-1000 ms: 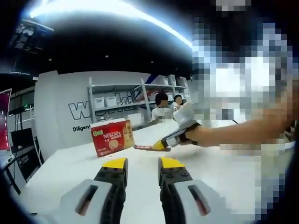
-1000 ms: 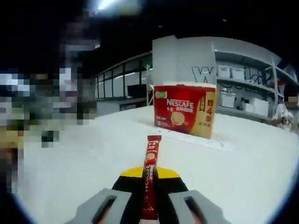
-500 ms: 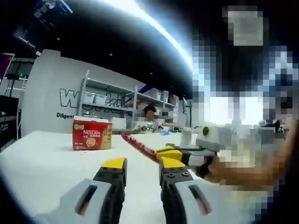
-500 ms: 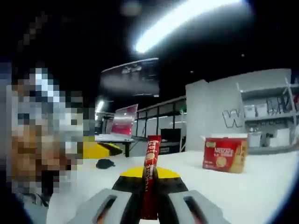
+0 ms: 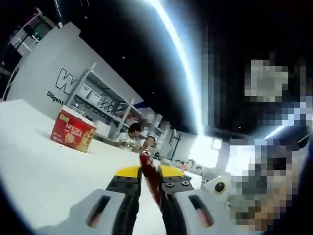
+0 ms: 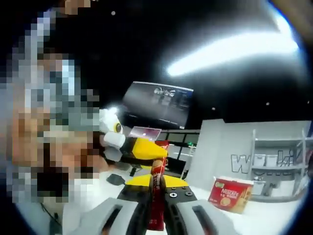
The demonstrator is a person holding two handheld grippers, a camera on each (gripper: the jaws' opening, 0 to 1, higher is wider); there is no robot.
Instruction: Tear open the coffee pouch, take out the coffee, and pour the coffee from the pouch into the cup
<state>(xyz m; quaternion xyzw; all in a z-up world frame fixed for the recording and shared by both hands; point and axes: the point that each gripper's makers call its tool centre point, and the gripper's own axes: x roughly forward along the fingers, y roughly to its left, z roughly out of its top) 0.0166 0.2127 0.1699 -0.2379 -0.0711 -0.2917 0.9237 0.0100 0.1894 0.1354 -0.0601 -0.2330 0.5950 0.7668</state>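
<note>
Up in the air above the white desk (image 5: 44, 161), two tools meet around one thin red coffee stick pouch (image 6: 157, 193). The right tool (image 6: 157, 182) has yellow tips and grey arms, and it is clenched tight on the pouch. The pouch stands up between its jaws, with its top end poking out past the yellow tips.

The left tool (image 6: 142, 151) comes in from the side in the right gripper view. Its yellow tip touches the top end of the pouch, but I cannot tell from there if it is squeezing.

From the left gripper view, the left tool (image 5: 149, 172) has the same red pouch (image 5: 149, 174) sitting in the gap between its jaws. The jaws are close on each side of it. I cannot tell if they are truly pressing it or just beside it.

Far back on the desk sits a red cardboard coffee box (image 5: 73, 133) with a yellow side. It is well apart from both tools. It also shows low down in the right gripper view (image 6: 230, 192).

Behind the box is a white wall with big letters (image 5: 68, 83) and grey shelves (image 5: 105, 105). Two people (image 5: 134, 134) sit far off by the shelves.
</note>
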